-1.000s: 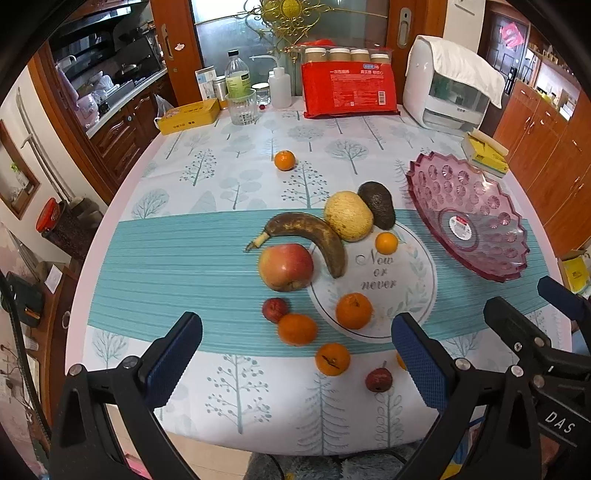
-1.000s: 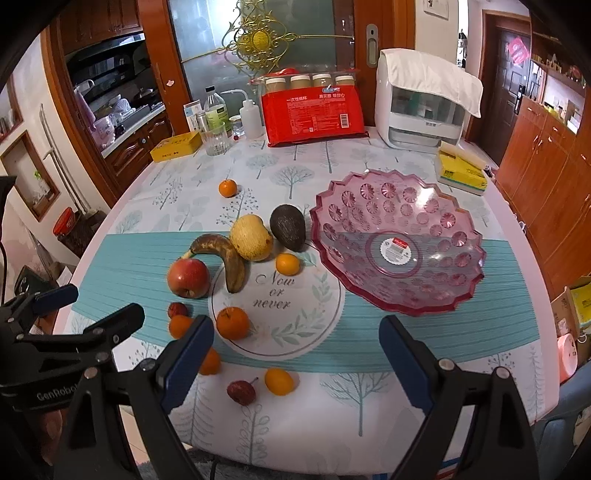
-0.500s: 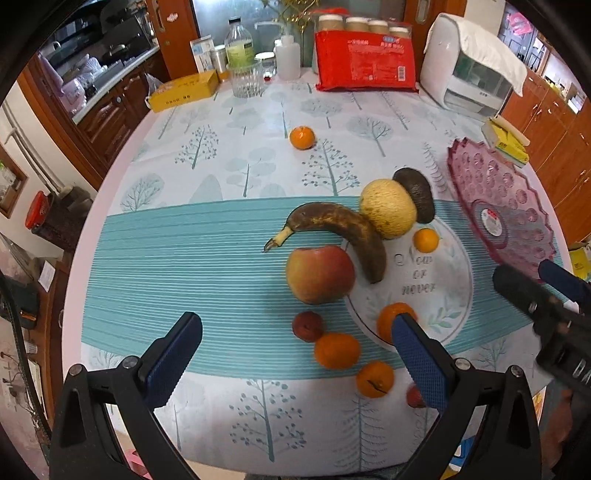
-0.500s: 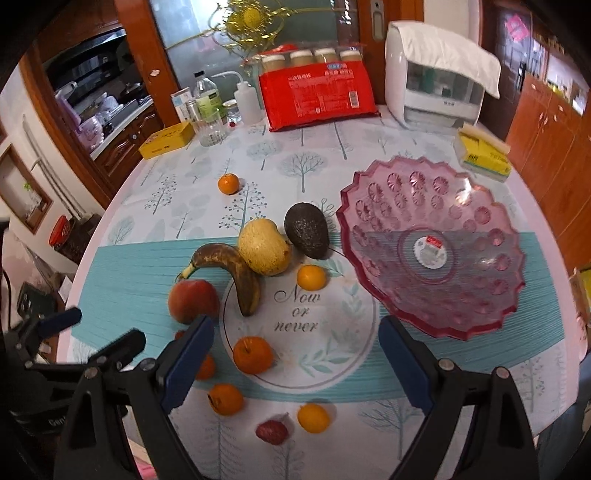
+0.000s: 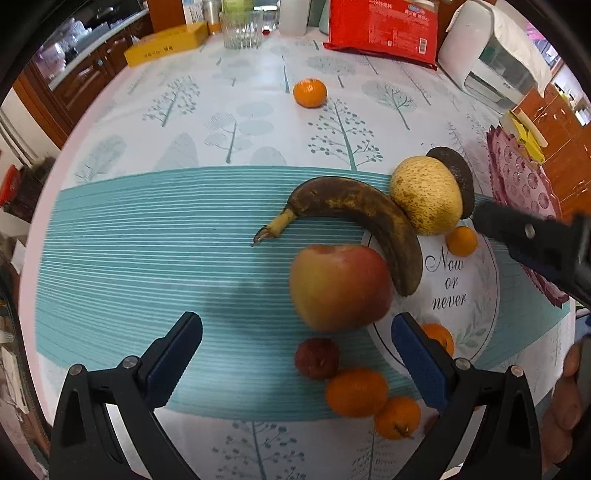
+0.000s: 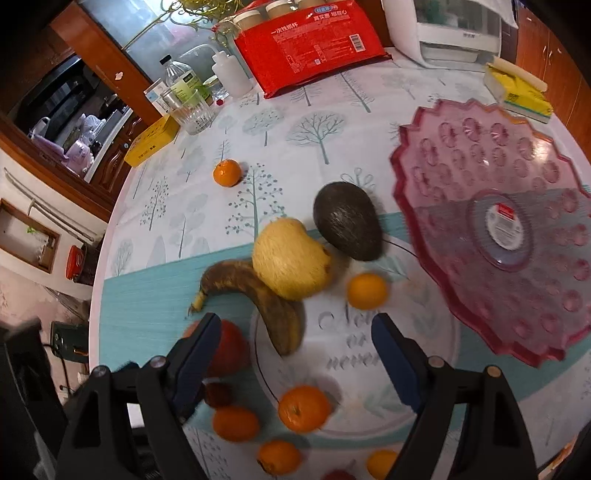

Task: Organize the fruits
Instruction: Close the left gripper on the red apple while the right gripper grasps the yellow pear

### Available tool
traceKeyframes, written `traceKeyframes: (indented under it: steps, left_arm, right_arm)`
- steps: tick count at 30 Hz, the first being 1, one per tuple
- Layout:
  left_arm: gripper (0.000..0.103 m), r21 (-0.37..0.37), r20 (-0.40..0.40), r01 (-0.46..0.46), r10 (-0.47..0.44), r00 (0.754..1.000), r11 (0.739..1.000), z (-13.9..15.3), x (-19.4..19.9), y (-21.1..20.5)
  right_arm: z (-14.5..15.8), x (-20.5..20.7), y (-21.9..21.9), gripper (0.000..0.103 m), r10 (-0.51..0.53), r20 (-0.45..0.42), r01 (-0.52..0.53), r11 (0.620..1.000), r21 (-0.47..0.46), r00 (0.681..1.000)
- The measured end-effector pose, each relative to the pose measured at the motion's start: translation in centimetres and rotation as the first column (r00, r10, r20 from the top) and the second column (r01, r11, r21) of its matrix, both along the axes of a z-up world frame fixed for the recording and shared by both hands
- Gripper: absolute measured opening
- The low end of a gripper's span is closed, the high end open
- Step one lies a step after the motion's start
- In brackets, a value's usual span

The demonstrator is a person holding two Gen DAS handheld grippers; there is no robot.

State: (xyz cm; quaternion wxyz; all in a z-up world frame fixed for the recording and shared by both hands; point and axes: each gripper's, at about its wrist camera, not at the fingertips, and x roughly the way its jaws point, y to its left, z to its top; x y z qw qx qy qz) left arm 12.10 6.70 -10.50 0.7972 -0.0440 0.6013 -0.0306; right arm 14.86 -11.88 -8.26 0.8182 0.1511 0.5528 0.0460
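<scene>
Fruit lies on the table: a red-yellow apple [image 5: 340, 286], a browned banana [image 5: 362, 218], a yellow pear [image 5: 426, 194], a dark avocado [image 6: 347, 225], several small oranges such as one far back [image 5: 309, 92], and a small dark red fruit [image 5: 316, 357]. A pink glass bowl [image 6: 491, 221] stands empty at the right. My left gripper [image 5: 295, 354] is open and empty, just short of the apple. My right gripper [image 6: 295, 354] is open and empty above the banana [image 6: 266, 295] and an orange [image 6: 303, 408].
At the back stand a red package [image 6: 310, 44], a drinking glass [image 5: 242, 27], bottles, a yellow box [image 5: 166, 42] and a white appliance [image 5: 487, 55]. A yellow sponge [image 6: 517, 90] lies beyond the bowl. The right gripper's finger [image 5: 528, 240] reaches into the left wrist view.
Both grippers have moved forward and down towards the fruit, staying open. The apple and banana now loom larger, and the right gripper has swung left over the fruit.
</scene>
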Motion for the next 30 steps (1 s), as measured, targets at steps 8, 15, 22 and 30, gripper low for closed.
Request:
traceKeyframes:
  steps: [8,15,22,30]
  left_arm:
    - [0.102,-0.080,-0.031,0.015,-0.018,0.999,0.997,-2.0,1.7,0.0]
    - [0.102,-0.095,-0.044,0.059,-0.063,0.997,0.994,-3.1,2.8,-0.9]
    - [0.085,-0.163,-0.106,0.073,-0.091,0.990,0.984,-5.2,4.0,-1.3]
    - [0.071,-0.159,-0.093,0.141,-0.157,0.983,0.977,-5.1,4.1,-2.9]
  right_arm:
    - [-2.7,4.2,-0.2,0.084,-0.082,-0.072,0.086,0.995,0.055,0.994]
    - [-5.0,6.0,-0.1,0.084,-0.117,-0.148,0.133,0.986,0.101,0.982]
    - [-6.2,6.9,0.1,0.075,-0.133,-0.159,0.151,0.983,0.105,0.978]
    - [-6.0,7.0,0.3,0.073,-0.122,-0.122,0.131,0.989,0.071,0.985]
